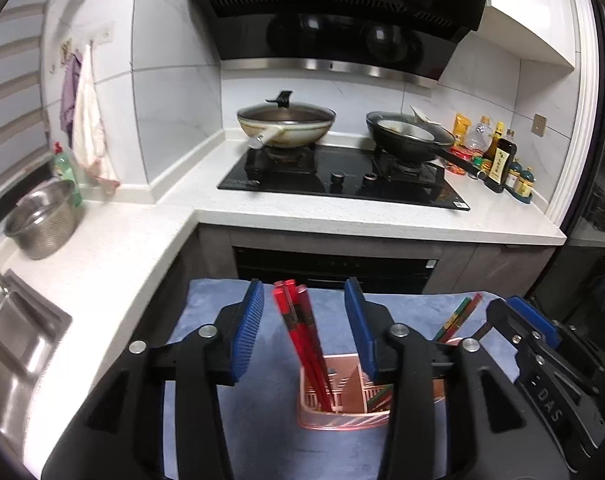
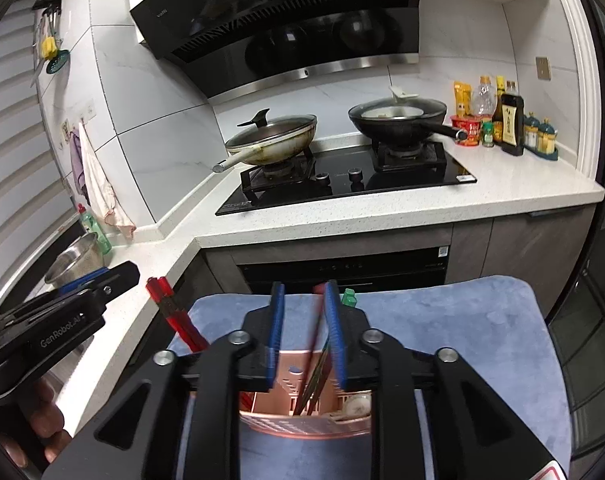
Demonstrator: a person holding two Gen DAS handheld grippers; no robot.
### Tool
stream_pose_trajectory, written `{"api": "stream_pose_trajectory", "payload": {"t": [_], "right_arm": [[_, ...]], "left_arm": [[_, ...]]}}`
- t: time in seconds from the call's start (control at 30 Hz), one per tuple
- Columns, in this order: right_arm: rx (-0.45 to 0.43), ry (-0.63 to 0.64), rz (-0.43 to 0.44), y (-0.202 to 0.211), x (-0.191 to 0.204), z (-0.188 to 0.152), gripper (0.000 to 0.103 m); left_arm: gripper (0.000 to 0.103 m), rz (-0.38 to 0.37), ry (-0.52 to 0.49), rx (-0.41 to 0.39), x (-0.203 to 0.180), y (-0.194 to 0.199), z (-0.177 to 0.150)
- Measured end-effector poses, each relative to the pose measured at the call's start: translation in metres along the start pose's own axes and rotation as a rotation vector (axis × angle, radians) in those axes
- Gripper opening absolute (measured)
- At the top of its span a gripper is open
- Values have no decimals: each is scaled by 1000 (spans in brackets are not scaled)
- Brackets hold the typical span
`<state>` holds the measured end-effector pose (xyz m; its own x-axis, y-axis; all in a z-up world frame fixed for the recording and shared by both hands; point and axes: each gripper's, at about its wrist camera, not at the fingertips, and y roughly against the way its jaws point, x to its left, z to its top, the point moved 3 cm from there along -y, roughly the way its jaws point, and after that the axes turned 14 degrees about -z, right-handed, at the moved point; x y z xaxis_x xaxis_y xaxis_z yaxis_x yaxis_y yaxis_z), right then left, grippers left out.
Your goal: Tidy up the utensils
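A pink slotted utensil holder (image 1: pixel 342 408) stands on a blue mat (image 1: pixel 262 360). A bundle of red chopsticks (image 1: pixel 298 328) leans upright in its left compartment, between my left gripper's (image 1: pixel 304 320) open blue pads without touching them. Red-green chopsticks (image 1: pixel 458 314) stand in the right compartment. In the right wrist view the holder (image 2: pixel 302 412) is below my right gripper (image 2: pixel 302 328), whose pads stand partly apart around the red-green chopsticks (image 2: pixel 318 368), blurred; a green tip (image 2: pixel 349 297) shows past the right pad. The red bundle (image 2: pixel 174 316) is at the left.
A white L-shaped counter (image 1: pixel 114 264) runs left and behind, with a steel sink (image 1: pixel 18 336), a steel colander (image 1: pixel 42 220) and a green bottle (image 1: pixel 68 172). The black hob (image 1: pixel 342 184) carries a lidded wok (image 1: pixel 286 124) and a black pan (image 1: pixel 410 136). Condiment bottles (image 1: pixel 498 152) stand at the right.
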<state>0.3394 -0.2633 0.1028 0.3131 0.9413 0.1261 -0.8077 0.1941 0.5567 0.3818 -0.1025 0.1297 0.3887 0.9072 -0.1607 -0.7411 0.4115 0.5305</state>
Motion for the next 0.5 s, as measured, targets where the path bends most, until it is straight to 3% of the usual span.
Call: {"api": "stream_pose_trajectory", "payload": {"t": [0.1, 0.23, 0.5], "right_arm": [[-17, 15, -12, 16, 1, -4, 33], [-30, 55, -35, 43, 2, -16, 34], [20, 78, -55, 83, -5, -58, 40]], "left_arm": [[44, 16, -21, 2, -3, 13, -4], [50, 29, -39, 2, -8, 34, -16], [59, 56, -53, 19, -15, 72, -51]]}}
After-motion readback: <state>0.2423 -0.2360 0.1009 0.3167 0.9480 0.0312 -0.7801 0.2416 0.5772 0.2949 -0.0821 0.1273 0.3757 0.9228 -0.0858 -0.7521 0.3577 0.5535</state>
